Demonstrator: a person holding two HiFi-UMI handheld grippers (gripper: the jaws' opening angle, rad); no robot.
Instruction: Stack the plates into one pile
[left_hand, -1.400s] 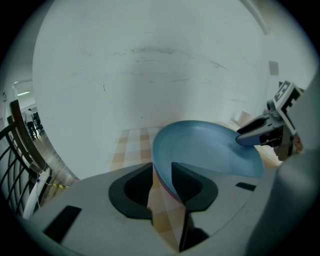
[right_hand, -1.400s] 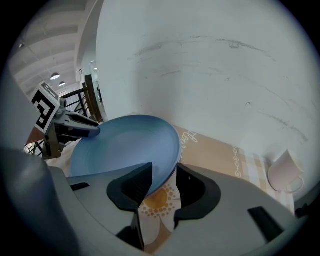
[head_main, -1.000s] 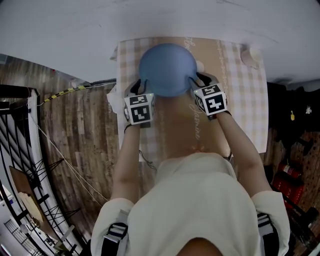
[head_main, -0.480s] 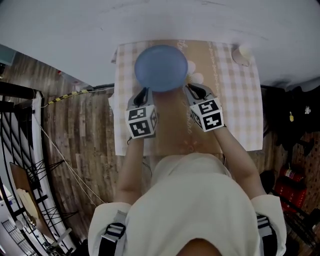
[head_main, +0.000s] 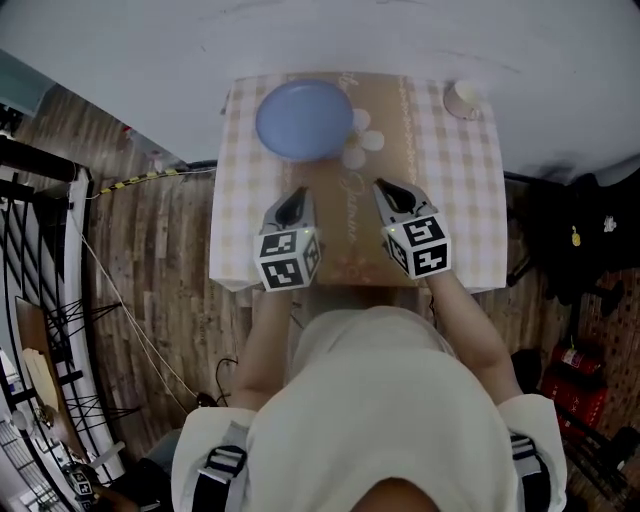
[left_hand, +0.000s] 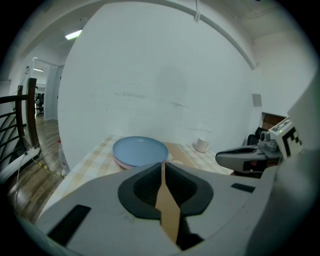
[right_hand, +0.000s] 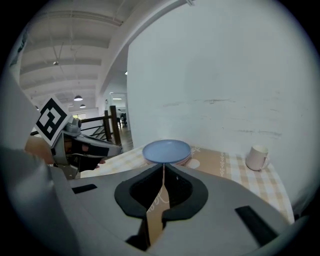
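Note:
A blue plate (head_main: 304, 120) lies on top of a pile at the far left of the table; in the left gripper view a pink plate rim shows under the blue plate (left_hand: 140, 150). The pile (right_hand: 166, 150) also shows ahead in the right gripper view. My left gripper (head_main: 297, 197) and right gripper (head_main: 385, 187) hover side by side over the table's near half, well short of the pile. Both sets of jaws have just been closing with nothing between them. The left gripper's tips (left_hand: 162, 164) meet, and so do the right gripper's tips (right_hand: 163, 166).
The table (head_main: 460, 200) wears a checked cloth with a brown runner down its middle. A white cup (head_main: 462, 97) stands at the far right corner. A white wall rises behind the table. Wooden floor and a black railing (head_main: 30, 230) lie to the left.
Both grippers were at the sides of the blue plate; they have let go and drawn back toward the person, rising. The plate stays on the pile.

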